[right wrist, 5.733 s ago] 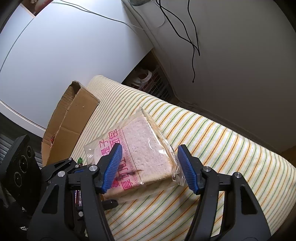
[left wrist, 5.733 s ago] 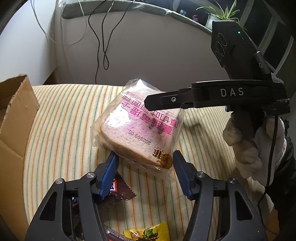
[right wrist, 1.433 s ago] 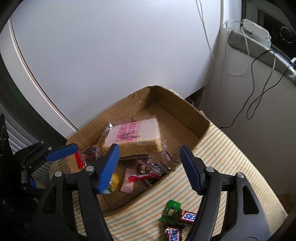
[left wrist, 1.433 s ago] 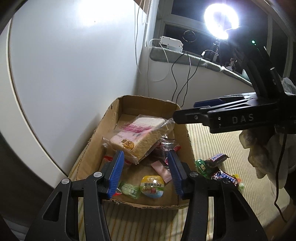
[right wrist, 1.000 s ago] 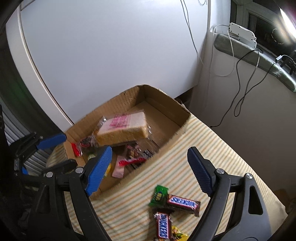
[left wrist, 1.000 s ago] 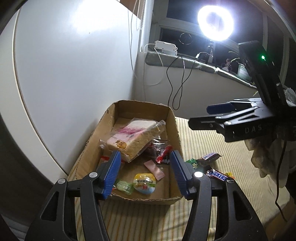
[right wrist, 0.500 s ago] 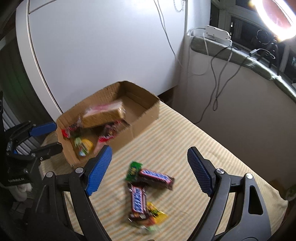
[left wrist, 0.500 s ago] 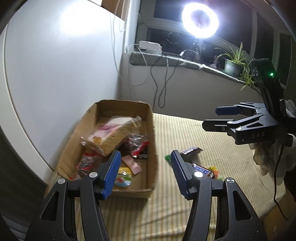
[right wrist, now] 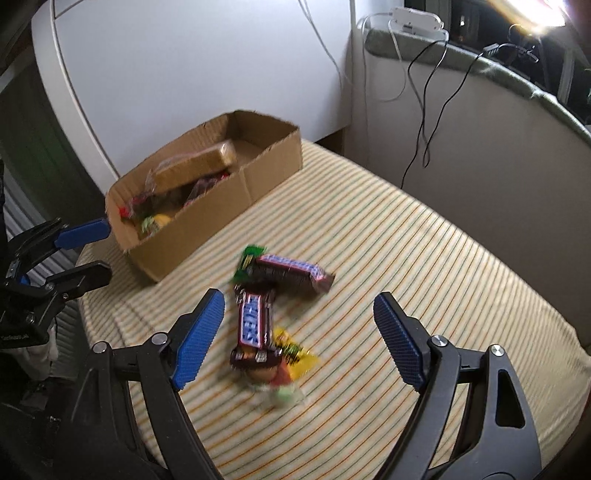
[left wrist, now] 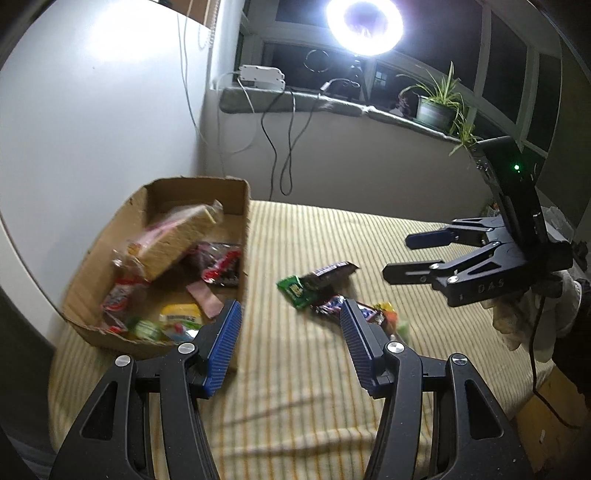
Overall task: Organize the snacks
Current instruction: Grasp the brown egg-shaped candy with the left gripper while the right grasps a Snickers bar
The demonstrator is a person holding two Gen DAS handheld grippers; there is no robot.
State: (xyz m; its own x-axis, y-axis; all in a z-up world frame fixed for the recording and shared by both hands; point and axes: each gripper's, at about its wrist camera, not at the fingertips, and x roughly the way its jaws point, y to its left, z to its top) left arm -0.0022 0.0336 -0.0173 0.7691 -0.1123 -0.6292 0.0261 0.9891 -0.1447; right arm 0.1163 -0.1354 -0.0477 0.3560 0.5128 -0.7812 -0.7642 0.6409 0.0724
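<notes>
A cardboard box (left wrist: pixel 243 206) (right wrist: pixel 221 206) on the striped cloth holds a bagged bread slice (left wrist: pixel 173 236) (right wrist: pixel 195 166) and several small snacks. Loose snacks lie on the cloth to its right: two Snickers bars (right wrist: pixel 253 321) (right wrist: pixel 291 269) (left wrist: pixel 328 273), a green packet (left wrist: pixel 293 290) (right wrist: pixel 249 256) and a yellow packet (right wrist: pixel 295 354) (left wrist: pixel 386 310). My left gripper (left wrist: pixel 290 341) is open and empty, above the cloth between box and loose snacks. My right gripper (right wrist: pixel 299 338) is open wide and empty, above the loose snacks; it also shows in the left wrist view (left wrist: pixel 410 254).
The striped cloth (right wrist: pixel 406 258) covers a cushioned surface whose edge drops off at right. A white wall panel (left wrist: pixel 92 129) stands behind the box. A sill with cables (left wrist: pixel 280 99), a ring light (left wrist: pixel 364 22) and a potted plant (left wrist: pixel 436 107) lies at the back.
The bread went from the cloth into the box and was let go. Both grippers have since pulled back and swung right, away from the box toward the loose snacks.
</notes>
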